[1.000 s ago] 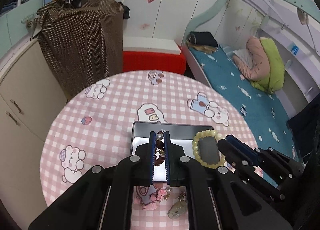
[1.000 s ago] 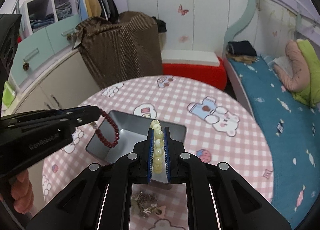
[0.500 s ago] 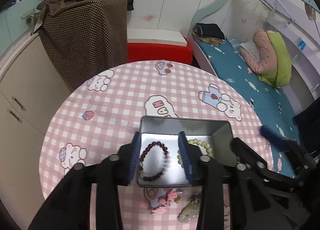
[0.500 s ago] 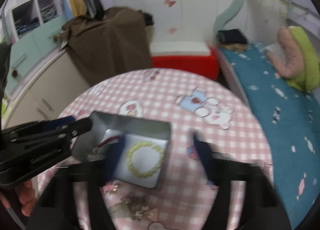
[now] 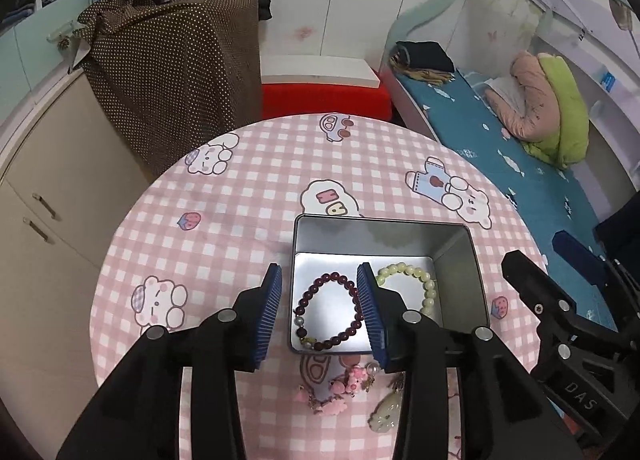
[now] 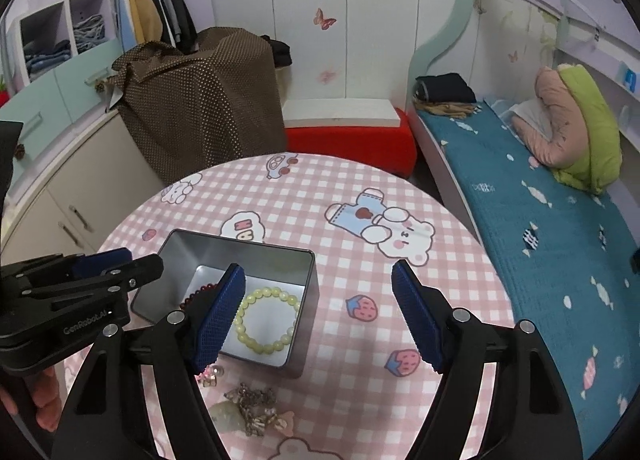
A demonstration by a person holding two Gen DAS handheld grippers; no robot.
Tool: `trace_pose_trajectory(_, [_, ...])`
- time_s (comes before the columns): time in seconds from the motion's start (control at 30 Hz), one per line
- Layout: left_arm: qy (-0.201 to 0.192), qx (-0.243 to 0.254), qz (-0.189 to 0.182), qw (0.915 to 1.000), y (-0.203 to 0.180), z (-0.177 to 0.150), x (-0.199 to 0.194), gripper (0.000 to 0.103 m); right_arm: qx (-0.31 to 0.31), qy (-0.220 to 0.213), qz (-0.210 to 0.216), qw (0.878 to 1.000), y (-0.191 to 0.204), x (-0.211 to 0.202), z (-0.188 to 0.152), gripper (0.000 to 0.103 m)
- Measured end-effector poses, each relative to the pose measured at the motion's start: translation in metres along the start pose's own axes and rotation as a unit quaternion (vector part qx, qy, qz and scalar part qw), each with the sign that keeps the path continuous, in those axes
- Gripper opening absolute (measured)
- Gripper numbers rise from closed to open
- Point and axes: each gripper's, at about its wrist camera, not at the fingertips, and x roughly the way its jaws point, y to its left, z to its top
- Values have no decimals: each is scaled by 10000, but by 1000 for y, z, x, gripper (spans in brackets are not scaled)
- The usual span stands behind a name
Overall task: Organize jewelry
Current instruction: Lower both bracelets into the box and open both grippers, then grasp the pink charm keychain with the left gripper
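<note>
Both bracelets have dropped from the grippers into the metal tin [image 5: 460, 260] since a second ago; the dark red bracelet [image 5: 326, 314] lies on the tin floor on its left side, the pale green bracelet [image 6: 267, 320] just beside it on the right, the two apart or barely touching. Above them the left gripper [image 5: 320, 310] has just been opening and stands moderately spread, nothing between its pads; the right gripper [image 6: 316, 312] has likewise just opened and is spread wide, empty, one finger over the tin and the other over the cloth. On the checked tablecloth [image 5: 248, 196], near the tin's front wall, the rest waits loose: a pink charm piece [image 5: 340, 388], a pale jade pendant [image 5: 386, 414] and a tangled chain [image 6: 252, 406]. To my eye the risk sits there; the chain is snarled against the pendant, so a pinch could lift both or let one slip back; a finger dipping low could also knock the light tin and slide it.
</note>
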Motion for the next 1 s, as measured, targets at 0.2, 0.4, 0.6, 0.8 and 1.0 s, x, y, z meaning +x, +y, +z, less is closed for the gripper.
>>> trace_pose_trajectory(0.2, [1, -16, 12, 10000, 1, -7, -6, 37, -22, -60, -18, 10000, 0, -11, -3, 73])
trace_pose_trajectory(0.4, [45, -14, -58, 10000, 6, -19, -14, 37, -66, -92, -30, 9999, 4, -26, -13, 73])
trace_pose_trajectory(0.6, [12, -17, -50, 10000, 12, -33, -25, 50, -179, -96, -2, 9998, 9, -40, -27, 74])
trace_pose_trajectory(0.8, [83, -71, -7, 9999, 22, -49, -30, 56, -315, -38, 40, 9995, 15, -48, -42, 79])
trace_pose_trajectory(1.0, [198, -154, 79, 9997, 34, -63, -27, 66, -426, 135, 79, 9990, 19, -48, -60, 82])
